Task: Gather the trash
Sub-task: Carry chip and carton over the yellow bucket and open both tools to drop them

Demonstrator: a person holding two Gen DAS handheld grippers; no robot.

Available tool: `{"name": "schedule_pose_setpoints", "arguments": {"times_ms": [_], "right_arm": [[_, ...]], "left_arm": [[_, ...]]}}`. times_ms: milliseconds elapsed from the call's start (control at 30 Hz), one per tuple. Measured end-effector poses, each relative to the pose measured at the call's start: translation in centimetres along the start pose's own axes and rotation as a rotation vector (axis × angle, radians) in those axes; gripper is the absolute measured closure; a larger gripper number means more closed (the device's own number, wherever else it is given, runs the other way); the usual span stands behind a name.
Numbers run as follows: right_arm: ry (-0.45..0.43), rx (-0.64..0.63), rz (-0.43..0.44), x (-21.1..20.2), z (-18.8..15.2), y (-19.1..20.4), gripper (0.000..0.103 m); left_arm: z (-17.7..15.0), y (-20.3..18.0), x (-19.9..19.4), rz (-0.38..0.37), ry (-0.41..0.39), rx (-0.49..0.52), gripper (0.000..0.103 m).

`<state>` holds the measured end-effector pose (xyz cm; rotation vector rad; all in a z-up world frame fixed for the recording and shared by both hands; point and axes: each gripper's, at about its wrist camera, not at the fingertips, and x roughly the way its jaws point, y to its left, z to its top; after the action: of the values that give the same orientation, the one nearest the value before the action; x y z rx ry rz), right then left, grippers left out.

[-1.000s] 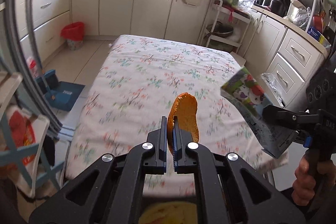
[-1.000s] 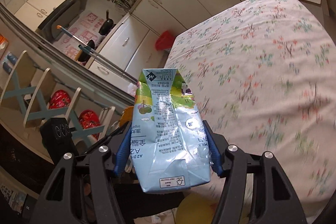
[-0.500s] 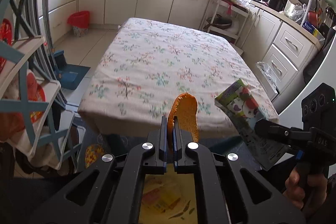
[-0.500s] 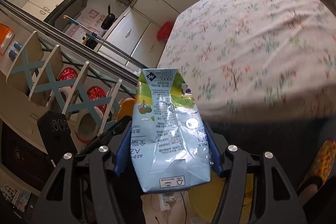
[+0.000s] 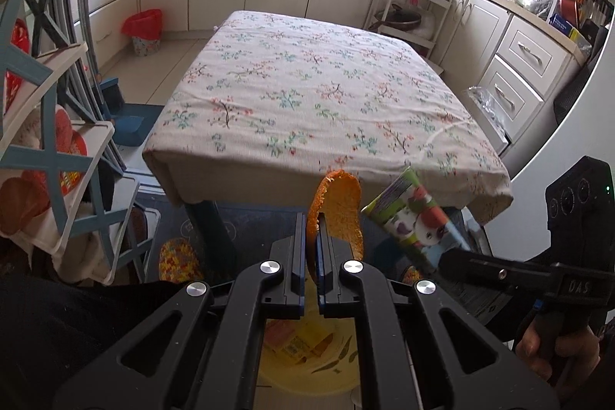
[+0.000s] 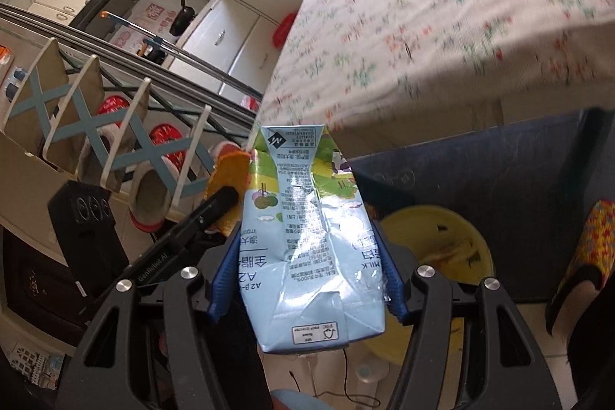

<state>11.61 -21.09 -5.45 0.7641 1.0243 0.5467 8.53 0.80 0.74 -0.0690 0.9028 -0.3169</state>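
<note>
I am holding my left gripper (image 5: 311,256) nearly closed, its two fingers pinching the lower edge of an orange peel (image 5: 340,208) so that the peel is standing upright above the fingertips. I am carrying it in the air just off the near edge of the table (image 5: 269,175), which is wearing a floral cloth. Directly beneath my left gripper a yellow bin (image 5: 307,360) is sitting on the floor, with some wrappers lying inside it.

My right gripper (image 6: 303,279) is clamping a crumpled milk carton (image 6: 303,237) between its blue pads (image 6: 223,279), the fingers spread only as wide as the squashed carton. The carton is pointing away from me with its folded top farthest out and its base nearest the camera. In the left wrist view the carton (image 5: 411,214) is hanging just to the right of the peel, tilted, near the table's near right corner but below the cloth's edge. In the right wrist view the yellow bin (image 6: 434,229) is showing behind and below the carton, on the floor beside the table's dark blue side, and the peel (image 6: 230,175) is peeking out just left of the carton, close to it; I cannot tell whether they are touching.

A shoe rack (image 5: 50,125) is standing off the table's left side, and a red-lined wastebasket (image 5: 144,31) is sitting by the far cabinets.
</note>
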Motion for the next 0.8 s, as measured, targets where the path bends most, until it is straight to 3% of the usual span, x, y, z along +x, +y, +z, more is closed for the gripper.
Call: {"name": "schedule_pose_setpoints", "arguments": {"times_ms": [567, 667, 800], "right_arm": [[0.128, 0.084, -0.107, 1.5, -4.1, -2.0, 0.039], [0.123, 0.103, -0.135, 1.6, -3.9, -2.3, 0.034], [0.091, 0.100, -0.152, 1.0, -3.8, -2.3, 0.034]], "left_arm": [[-5.0, -1.6, 0.5, 0.005, 0.164, 0.040, 0.099], [-5.3, -1.7, 0.4, 0.014, 0.166, 0.043, 0.098], [-5.0, -1.6, -0.4, 0.028, 0.113, 0.041, 0.086]]}}
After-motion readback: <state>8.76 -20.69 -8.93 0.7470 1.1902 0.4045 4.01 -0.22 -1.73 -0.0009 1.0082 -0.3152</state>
